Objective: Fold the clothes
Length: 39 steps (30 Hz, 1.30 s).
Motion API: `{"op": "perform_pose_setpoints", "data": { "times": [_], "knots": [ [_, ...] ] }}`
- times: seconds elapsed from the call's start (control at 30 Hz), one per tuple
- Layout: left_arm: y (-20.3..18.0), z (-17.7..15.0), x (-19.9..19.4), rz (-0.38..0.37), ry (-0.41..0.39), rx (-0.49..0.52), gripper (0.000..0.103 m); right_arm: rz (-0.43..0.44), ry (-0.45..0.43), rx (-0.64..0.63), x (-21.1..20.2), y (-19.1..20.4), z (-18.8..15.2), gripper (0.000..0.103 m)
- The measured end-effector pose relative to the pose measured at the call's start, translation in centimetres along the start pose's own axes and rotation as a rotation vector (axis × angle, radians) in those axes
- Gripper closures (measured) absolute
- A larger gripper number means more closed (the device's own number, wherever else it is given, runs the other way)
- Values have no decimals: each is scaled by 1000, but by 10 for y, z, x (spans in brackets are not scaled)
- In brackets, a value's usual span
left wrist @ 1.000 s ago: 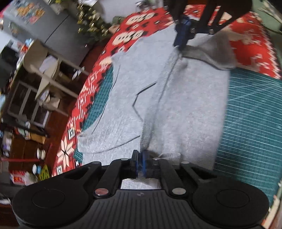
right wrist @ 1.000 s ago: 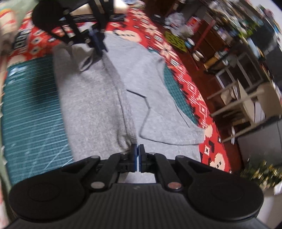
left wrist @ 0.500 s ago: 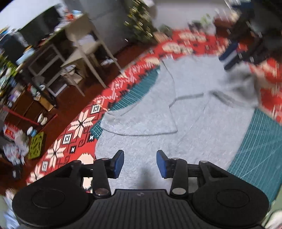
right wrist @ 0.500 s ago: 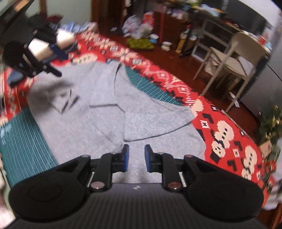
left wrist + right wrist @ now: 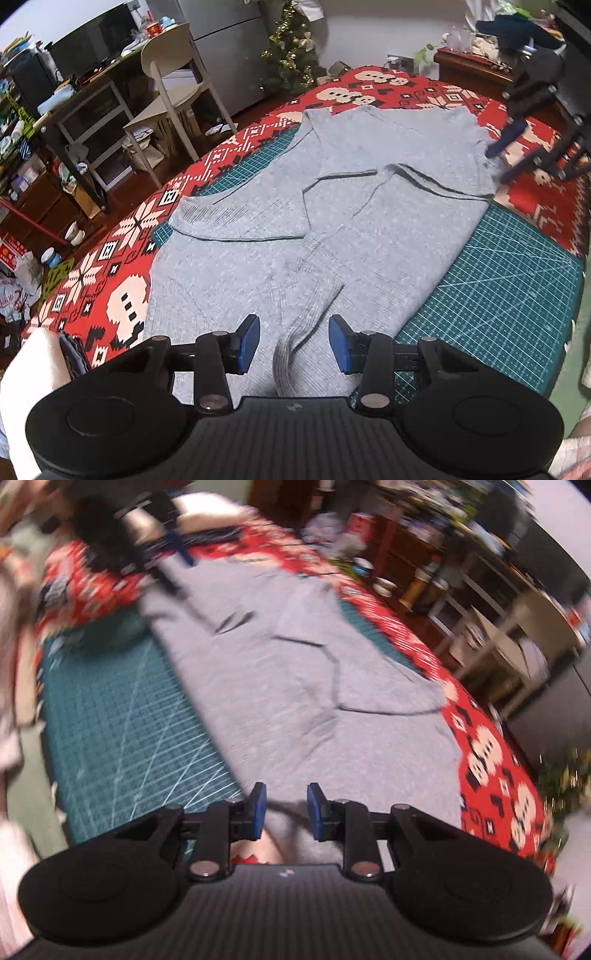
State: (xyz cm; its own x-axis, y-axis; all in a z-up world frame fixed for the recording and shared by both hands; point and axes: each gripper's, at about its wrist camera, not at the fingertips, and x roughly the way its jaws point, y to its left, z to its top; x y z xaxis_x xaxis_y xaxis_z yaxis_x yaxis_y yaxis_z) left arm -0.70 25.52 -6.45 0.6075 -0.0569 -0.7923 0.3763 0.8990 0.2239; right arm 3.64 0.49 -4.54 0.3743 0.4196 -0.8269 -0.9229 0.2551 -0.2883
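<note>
The left hand-held gripper [image 5: 293, 343] hangs with its blue-padded fingers spread wide on either side of a ribbed cuff of the grey knitted sweater [image 5: 332, 229], gripping nothing. The right hand-held gripper [image 5: 283, 814] is likewise spread, over the sweater's edge. The sweater lies flat, sleeves folded across its body, on a green gridded cutting mat [image 5: 498, 295] over a red patterned cloth [image 5: 122, 251] covering the worktop.

I see a red blanket [image 5: 424, 92] with white snowflake shapes covering the surface. A green mat [image 5: 509, 280] with grid lines lies on it, lower right. The gray sweater [image 5: 295, 236] lies flat across the mat, mid-frame.
</note>
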Motion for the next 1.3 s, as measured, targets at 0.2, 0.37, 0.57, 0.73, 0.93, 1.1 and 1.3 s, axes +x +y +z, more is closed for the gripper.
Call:
{"op": "perform_pose_setpoints", "data": {
  "times": [0.2,0.37,0.57,0.73,0.93,1.1,1.3],
  "knots": [
    [11,-1,14,-15,23,-32,62,-8,56,-220,15,20,4,77],
    [13,-1,17,-36,19,-44,62,-30,75,-356,25,31,2,78],
    [14,2,24,-73,13,-58,65,-32,61,-195,27,13,8,98],
    [17,6,31,-90,7,-85,67,-43,1,75,21,-22,5,99],
    [28,2,22,-89,-61,-223,98,-81,-57,354,22,-65,-8,99],
    [39,-3,12,-86,-130,-346,98,-90,-130,569,11,-90,-26,99],
    [64,-23,-1,-39,-234,-613,98,-126,-244,896,3,-121,-53,99]
  ]
}}
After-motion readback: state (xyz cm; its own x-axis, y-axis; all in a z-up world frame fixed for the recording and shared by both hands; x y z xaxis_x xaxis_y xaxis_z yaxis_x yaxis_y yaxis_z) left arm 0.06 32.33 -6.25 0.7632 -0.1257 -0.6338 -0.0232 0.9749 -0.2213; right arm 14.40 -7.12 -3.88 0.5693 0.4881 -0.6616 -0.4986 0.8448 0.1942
